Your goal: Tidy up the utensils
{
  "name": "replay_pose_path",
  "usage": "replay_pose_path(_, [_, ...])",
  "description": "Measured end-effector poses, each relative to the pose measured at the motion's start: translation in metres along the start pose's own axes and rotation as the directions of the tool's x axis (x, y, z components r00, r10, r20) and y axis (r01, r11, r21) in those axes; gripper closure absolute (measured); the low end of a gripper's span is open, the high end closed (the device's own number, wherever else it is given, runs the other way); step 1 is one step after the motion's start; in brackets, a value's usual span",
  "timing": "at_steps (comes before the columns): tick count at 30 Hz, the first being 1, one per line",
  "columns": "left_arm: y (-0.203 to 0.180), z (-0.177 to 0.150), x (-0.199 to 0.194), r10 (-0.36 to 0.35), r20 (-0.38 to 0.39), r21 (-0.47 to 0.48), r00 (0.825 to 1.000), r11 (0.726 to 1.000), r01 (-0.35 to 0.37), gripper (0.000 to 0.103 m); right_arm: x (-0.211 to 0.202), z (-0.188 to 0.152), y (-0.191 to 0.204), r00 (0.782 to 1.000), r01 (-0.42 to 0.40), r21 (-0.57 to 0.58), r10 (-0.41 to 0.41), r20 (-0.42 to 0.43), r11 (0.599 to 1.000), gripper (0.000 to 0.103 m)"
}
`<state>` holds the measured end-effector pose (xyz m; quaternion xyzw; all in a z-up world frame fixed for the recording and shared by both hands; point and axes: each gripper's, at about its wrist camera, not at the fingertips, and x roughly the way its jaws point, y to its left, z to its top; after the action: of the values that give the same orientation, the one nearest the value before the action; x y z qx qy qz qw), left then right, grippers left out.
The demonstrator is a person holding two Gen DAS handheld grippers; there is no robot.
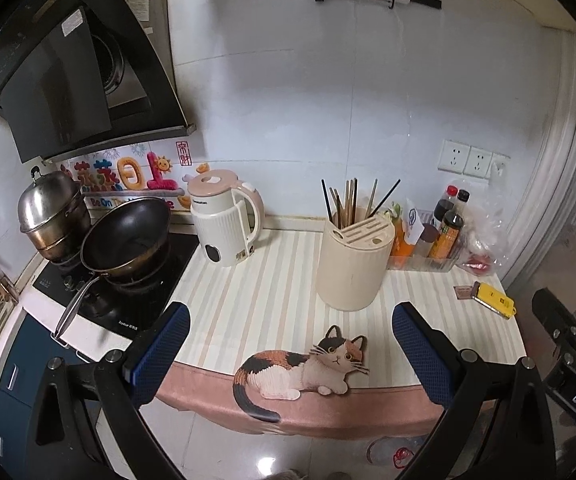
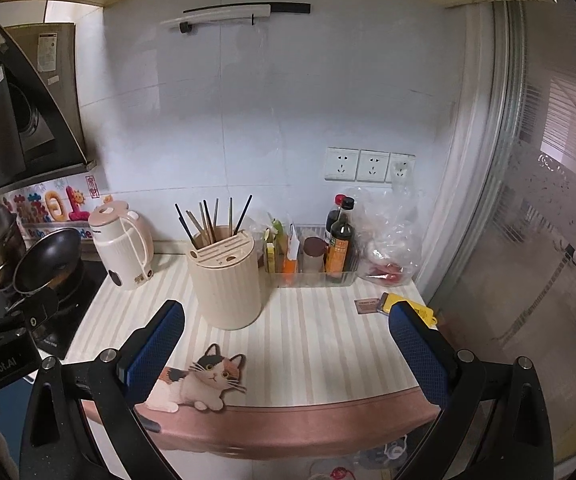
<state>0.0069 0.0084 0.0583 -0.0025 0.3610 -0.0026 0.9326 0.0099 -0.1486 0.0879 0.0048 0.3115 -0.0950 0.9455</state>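
Note:
A cream ribbed utensil holder [image 1: 352,266] [image 2: 225,280] stands on the striped counter mat, with several chopsticks [image 1: 348,204] [image 2: 211,220], some dark and some wooden, upright in its back compartment. Its slotted front top holds nothing. My left gripper [image 1: 290,332] hovers open in front of the counter's near edge, nothing between its blue-padded fingers. My right gripper [image 2: 285,334] is also open and empty, short of the holder. The right gripper's body [image 1: 568,344] shows at the right edge of the left wrist view; the left one [image 2: 3,336] shows at the left of the right wrist view.
A cream kettle [image 1: 223,226] [image 2: 121,246] stands left of the holder. A black pan [image 1: 125,236] and steel pot [image 1: 51,208] sit on the cooktop. A clear tray of sauce bottles [image 2: 336,248], a plastic bag [image 2: 388,248] and a yellow item [image 1: 494,300] lie right. A cat picture [image 1: 308,368] decorates the mat's front.

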Motion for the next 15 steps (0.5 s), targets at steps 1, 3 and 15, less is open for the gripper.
replay_pose_path(1, [-0.0005, 0.0, 0.0016, 0.001, -0.003, 0.002, 1.0, 1.0, -0.001, 0.0, 0.0016, 0.0004, -0.0008, 1.0, -0.001, -0.002, 0.001, -0.003, 1.0, 0.0])
replay_pose_path(3, [-0.0021, -0.0004, 0.0034, 0.006, -0.007, 0.006, 1.0, 1.0, -0.006, 0.0, 0.0038, 0.0003, -0.0016, 1.0, -0.004, -0.002, 0.004, -0.007, 1.0, 0.0])
replay_pose_path(15, [-0.002, -0.0003, 0.0071, 0.016, -0.01, 0.01, 1.0, 1.0, -0.016, 0.0, 0.0112, 0.0038, 0.0015, 1.0, -0.021, -0.009, 0.021, -0.014, 1.0, 0.0])
